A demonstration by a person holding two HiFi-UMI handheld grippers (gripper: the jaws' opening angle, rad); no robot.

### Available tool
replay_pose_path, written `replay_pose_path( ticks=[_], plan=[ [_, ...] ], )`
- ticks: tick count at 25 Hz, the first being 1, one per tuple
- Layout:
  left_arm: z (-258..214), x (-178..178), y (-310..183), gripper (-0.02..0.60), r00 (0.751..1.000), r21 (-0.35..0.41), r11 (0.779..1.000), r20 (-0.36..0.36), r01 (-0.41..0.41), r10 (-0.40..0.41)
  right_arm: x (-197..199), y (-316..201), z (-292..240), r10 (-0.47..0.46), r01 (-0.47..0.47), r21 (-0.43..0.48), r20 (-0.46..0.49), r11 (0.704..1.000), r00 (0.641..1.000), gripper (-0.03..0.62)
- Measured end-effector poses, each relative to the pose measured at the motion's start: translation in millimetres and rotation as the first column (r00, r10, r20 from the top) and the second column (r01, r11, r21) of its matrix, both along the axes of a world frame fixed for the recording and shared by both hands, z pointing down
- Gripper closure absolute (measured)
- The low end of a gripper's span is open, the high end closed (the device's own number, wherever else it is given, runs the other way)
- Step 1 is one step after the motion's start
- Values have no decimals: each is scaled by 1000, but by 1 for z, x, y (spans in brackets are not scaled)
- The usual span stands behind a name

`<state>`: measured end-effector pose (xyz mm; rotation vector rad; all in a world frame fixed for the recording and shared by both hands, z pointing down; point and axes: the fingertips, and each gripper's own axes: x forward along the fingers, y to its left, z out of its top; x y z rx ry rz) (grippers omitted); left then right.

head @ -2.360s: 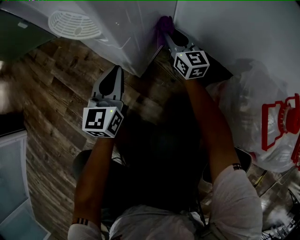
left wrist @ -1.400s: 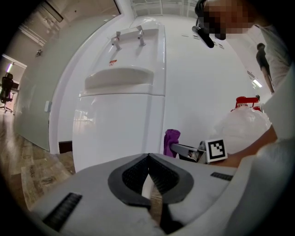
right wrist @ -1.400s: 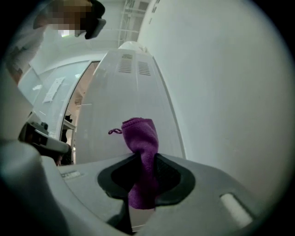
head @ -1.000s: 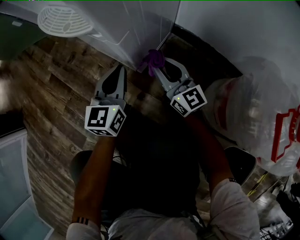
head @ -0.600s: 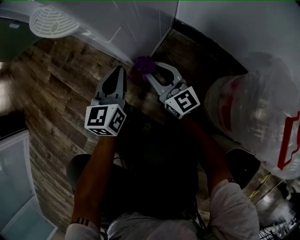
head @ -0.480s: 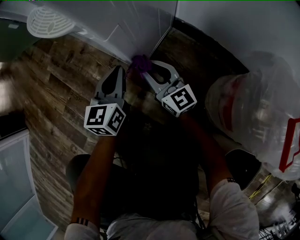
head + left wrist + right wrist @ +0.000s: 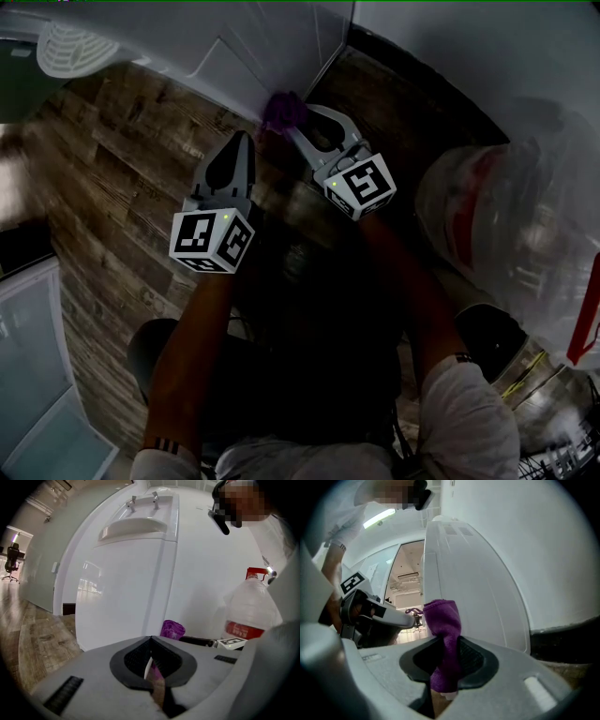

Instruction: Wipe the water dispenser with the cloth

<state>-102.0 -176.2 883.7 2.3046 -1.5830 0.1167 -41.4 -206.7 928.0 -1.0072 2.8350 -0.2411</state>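
The white water dispenser [image 7: 246,49] stands at the top of the head view, with its lower corner next to my right gripper [image 7: 290,125]. That gripper is shut on a purple cloth [image 7: 282,111], and the cloth presses against the dispenser's bottom edge near the floor. In the right gripper view the cloth [image 7: 443,618] hangs bunched between the jaws in front of the dispenser's side panel [image 7: 474,578]. My left gripper [image 7: 238,141] is shut with nothing in it, a little left of the cloth and above the floor. From the left gripper [image 7: 151,640] view, the dispenser front [image 7: 131,578] and cloth [image 7: 172,629] show ahead.
A large water bottle in a clear bag [image 7: 511,220] stands at the right, close to the white wall [image 7: 469,42]. Wood-look flooring [image 7: 122,159] spreads to the left. A pale cabinet edge [image 7: 28,375] is at the lower left.
My right gripper has brought the cloth out of the gap between dispenser and wall, down and left to the dispenser's lower corner. The left gripper has stayed nearly still.
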Motion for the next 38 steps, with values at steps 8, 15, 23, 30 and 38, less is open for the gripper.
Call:
replay_pose_path(
  ticks=[8, 15, 23, 30, 38],
  plan=[
    [9, 1, -1, 583, 1000, -13, 1000, -24, 10, -10, 21, -38, 8, 66, -67, -13, -36, 998, 997, 499],
    [14, -8, -1, 583, 999, -20, 999, -27, 27, -27, 46, -79, 21, 160, -161, -52, -27, 986, 987, 499],
    [21, -10, -1, 583, 998, -38, 999, -38, 38, -39, 74, -120, 39, 236, -242, -80, -76, 967, 969, 500],
    [18, -23, -4, 583, 999, -35, 998, -18, 44, -45, 99, -157, 55, 346, -367, -90, -185, 926, 920, 500],
    [5, -35, -9, 583, 999, -22, 999, 31, 31, -31, 112, -165, 54, 394, -429, -77, -276, 900, 877, 500]
  ],
)
